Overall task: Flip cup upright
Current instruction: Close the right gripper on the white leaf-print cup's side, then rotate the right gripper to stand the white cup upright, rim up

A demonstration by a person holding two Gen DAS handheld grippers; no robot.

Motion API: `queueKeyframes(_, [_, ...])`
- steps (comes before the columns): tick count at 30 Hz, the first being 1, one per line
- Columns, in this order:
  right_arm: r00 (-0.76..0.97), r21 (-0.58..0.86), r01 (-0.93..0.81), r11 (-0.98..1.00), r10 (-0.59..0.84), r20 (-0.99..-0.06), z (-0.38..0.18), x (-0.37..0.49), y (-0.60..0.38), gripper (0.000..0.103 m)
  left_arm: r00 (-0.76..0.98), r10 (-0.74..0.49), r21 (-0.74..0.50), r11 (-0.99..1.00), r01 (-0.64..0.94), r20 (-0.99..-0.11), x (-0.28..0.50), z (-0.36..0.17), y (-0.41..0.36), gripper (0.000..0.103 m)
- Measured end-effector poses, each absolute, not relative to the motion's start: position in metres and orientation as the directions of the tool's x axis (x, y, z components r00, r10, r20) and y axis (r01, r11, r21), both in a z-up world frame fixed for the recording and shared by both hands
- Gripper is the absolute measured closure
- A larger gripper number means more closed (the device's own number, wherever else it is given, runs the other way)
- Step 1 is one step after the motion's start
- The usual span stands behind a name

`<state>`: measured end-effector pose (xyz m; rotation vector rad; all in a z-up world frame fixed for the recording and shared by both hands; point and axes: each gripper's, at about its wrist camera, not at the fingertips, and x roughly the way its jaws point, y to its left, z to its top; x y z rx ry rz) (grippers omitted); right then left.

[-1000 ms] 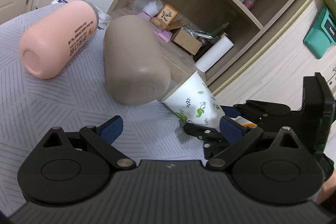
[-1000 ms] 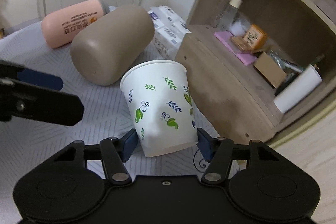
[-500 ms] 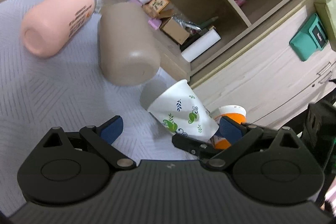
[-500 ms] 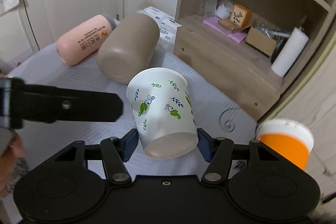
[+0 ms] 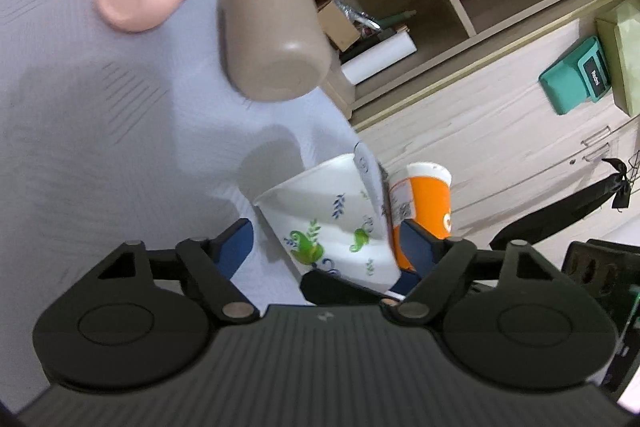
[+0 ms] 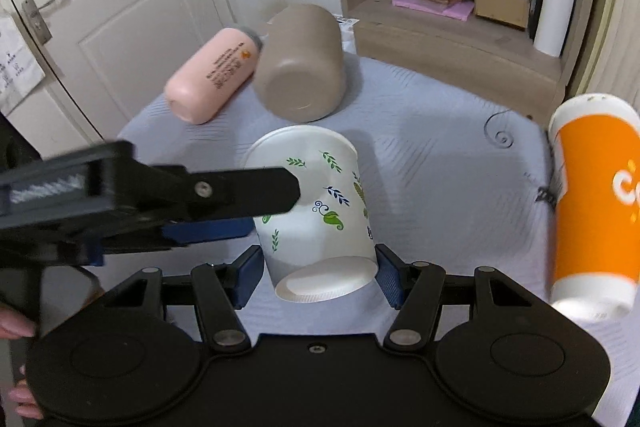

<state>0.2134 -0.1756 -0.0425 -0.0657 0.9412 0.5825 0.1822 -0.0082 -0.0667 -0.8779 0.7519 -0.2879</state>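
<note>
R gripper (image 6: 320, 269) has its blue fingers (image 6: 249, 270) clamped on the base end of the white paper cup w/ leaf print (image 6: 316, 203); cup sits centre of the R wrist frame, base toward the camera, rim pointing away and tilted up, over the grey quilted bed surface (image 6: 440, 163). In the L wrist view the same cup (image 5: 332, 223) is lower centre, rim up-left, leaning.

L gripper (image 5: 324, 247) fingers are spread apart, nothing between the pads; cup lies between/ahead of them but whether a pad touches it can't be told. In the R view the L gripper (image 6: 216, 211) comes in from the left edge, its black finger crossing in front of the cup's left side.

Orange cup (image 6: 592, 211) at right edge of the R frame, blurred. Upper centre: beige cup (image 6: 302, 71) on its side, base facing camera, pink bottle (image 6: 214, 75) lying just left of it, touching. Wooden shelf (image 6: 460, 39) upper right w/ paper roll (image 6: 556, 11). White door (image 6: 100, 7) upper left.
</note>
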Motion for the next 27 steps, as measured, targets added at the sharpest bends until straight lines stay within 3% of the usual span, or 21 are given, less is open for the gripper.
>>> queueKeyframes(4, [0.43, 0.213, -0.487, 0.847, 0.445, -0.786, -0.043, 0.2, -0.168, 0.04, 0.694, -0.56, -0.806, 0.59, -0.048, -0.452, 0.172, -0.071, 0.0, 0.044])
queueKeyframes(12, [0.293, 0.371, -0.46, 0.806, 0.533, -0.794, -0.047, 0.185, -0.164, 0.042, 0.689, -0.539, -0.722, 0.691, 0.033, -0.485, 0.149, -0.055, 0.005, 0.048])
queueKeyframes(15, [0.291, 0.349, -0.48, 0.805, 0.521, -0.802, -0.049, 0.178, -0.157, 0.042, 0.661, -0.569, -0.729, 0.683, 0.049, -0.489, 0.145, -0.056, 0.012, 0.051])
queueKeyframes(18, [0.282, 0.342, -0.495, 0.799, 0.52, -0.807, -0.049, 0.178, -0.156, 0.04, 0.65, -0.579, -0.733, 0.678, 0.049, -0.492, 0.145, -0.058, 0.015, 0.051])
queueKeyframes(24, [0.302, 0.355, -0.48, 0.803, 0.531, -0.792, -0.04, 0.18, -0.164, 0.024, 0.632, -0.589, -0.737, 0.674, 0.041, -0.504, 0.146, -0.064, 0.018, 0.051])
queueKeyframes(27, [0.299, 0.378, -0.461, 0.803, 0.542, -0.786, -0.04, 0.186, -0.166, 0.023, 0.629, -0.588, -0.731, 0.681, 0.045, -0.509, 0.146, -0.063, 0.018, 0.05])
